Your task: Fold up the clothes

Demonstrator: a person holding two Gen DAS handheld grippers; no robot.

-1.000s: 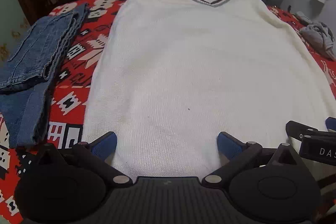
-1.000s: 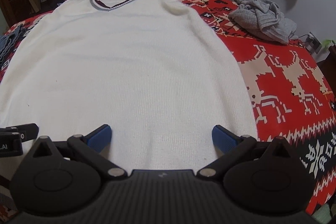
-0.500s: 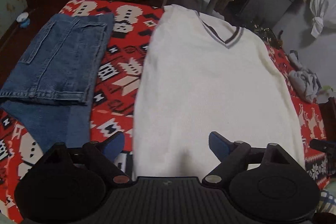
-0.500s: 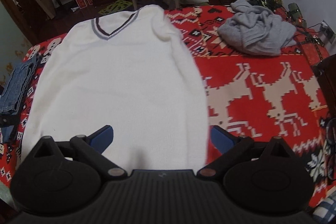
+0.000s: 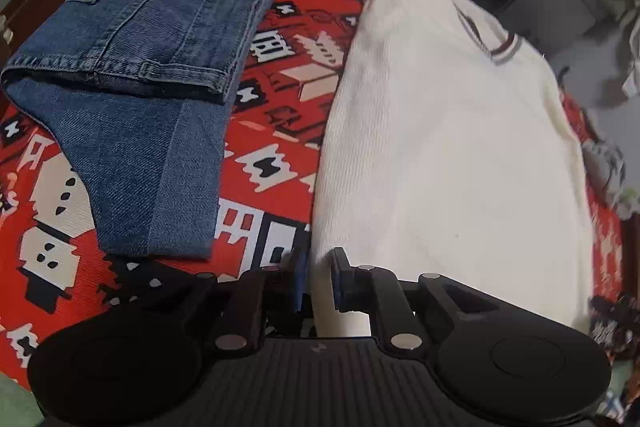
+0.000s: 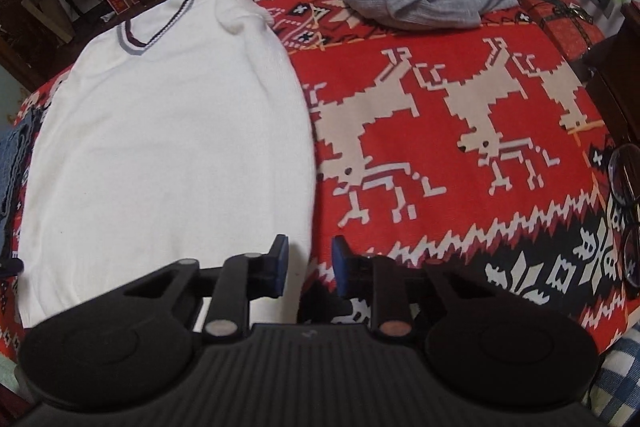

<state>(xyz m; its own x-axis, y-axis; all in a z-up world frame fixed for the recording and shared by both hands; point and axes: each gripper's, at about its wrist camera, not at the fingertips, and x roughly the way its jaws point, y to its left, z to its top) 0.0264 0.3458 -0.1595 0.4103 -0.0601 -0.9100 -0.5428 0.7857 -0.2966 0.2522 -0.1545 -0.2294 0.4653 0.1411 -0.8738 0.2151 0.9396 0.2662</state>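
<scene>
On the red patterned blanket [image 6: 460, 39], the white sweater [image 5: 440, 147] hem corners are pinched by left gripper [image 5: 319, 281] and right gripper [image 6: 308, 265] fingers

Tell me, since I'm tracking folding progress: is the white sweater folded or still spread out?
Spread out: the white sweater lies flat, full length, with its V-neck collar showing at the far end. Whether the sleeves are tucked under, I cannot tell.
</scene>
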